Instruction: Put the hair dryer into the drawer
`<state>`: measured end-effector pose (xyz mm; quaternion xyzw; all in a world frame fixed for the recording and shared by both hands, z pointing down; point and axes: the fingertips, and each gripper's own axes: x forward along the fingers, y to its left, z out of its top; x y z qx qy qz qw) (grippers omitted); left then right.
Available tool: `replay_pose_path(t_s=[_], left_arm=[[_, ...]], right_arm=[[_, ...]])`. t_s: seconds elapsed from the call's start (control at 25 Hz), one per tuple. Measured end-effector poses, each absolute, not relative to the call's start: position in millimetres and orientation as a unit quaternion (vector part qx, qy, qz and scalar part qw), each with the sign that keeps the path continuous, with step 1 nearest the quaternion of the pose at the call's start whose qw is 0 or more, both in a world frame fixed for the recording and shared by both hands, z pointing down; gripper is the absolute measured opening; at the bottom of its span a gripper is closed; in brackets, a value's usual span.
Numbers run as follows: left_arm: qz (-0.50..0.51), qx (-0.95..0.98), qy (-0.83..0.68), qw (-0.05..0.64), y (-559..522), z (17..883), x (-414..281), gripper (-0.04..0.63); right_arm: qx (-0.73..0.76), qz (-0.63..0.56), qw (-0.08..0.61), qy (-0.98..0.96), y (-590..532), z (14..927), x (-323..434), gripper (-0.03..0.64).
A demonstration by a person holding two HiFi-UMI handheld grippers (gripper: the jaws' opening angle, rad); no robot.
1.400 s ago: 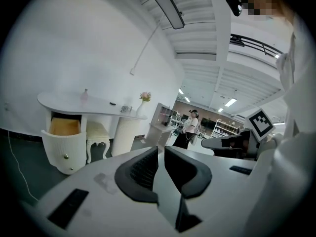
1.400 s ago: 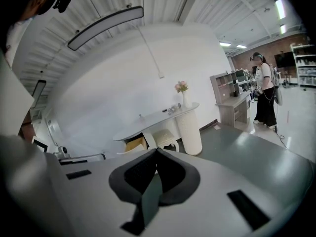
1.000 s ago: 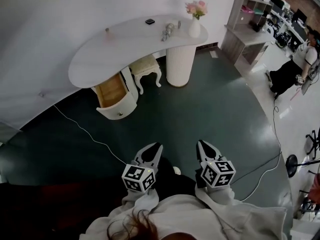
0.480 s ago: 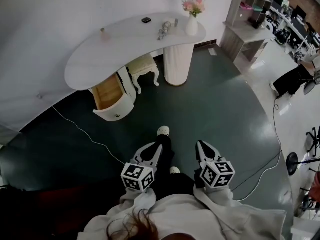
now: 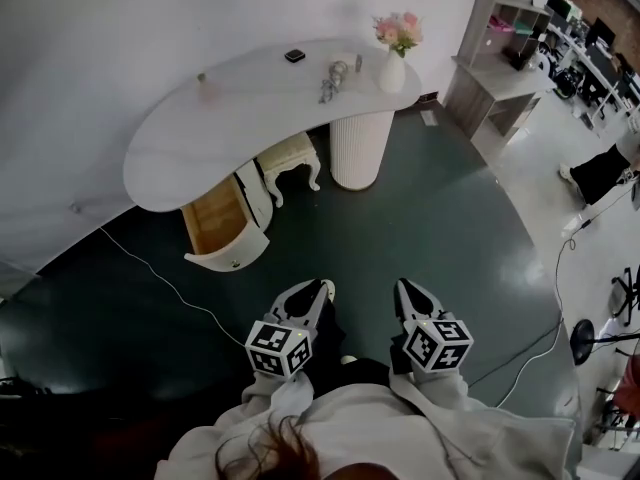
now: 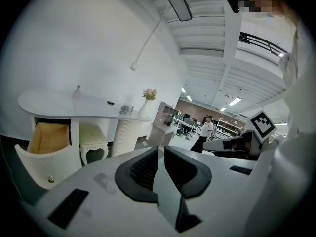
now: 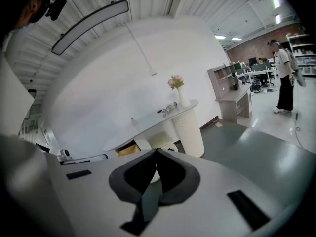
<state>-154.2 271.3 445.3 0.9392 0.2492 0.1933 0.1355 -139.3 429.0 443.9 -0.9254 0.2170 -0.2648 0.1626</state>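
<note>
The left gripper [image 6: 161, 151] has its two dark jaws drawn almost together, with only a slit between the tips and nothing in it. The right gripper [image 7: 157, 152] is closed as well, its tips meeting on nothing. The person carries both side by side in front of pale sleeves, above a dark green floor [image 5: 440, 218].

Ahead stands a curved white desk [image 5: 180, 143] on a ribbed pillar. At its left end the drawer [image 5: 215, 223] is pulled out, and its wooden inside looks bare. On the desktop, well apart from the drawer, lies a small silvery thing that I take to be the hair dryer [image 5: 333, 73]; it is too small to be sure. Near it stands a white vase [image 5: 392, 68] of pink flowers.

Compared with a second ago, the desk appears slightly larger in the head view, while the grippers keep their place and stay closed. This suggests the person is walking toward the desk. The task is still in its approach: nothing is grasped, and a gripper must open before it can take the dryer.
</note>
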Motion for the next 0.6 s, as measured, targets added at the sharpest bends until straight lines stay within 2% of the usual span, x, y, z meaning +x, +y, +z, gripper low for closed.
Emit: replay_pose_path(t_s=[0.6], left_arm=[[0.186,0.934,0.282,0.114,220.4,414.2,18.6,0.048]], right_arm=[[-0.928,-0.25,0.178,0.213,368.3,416.3,30.9,0.049]])
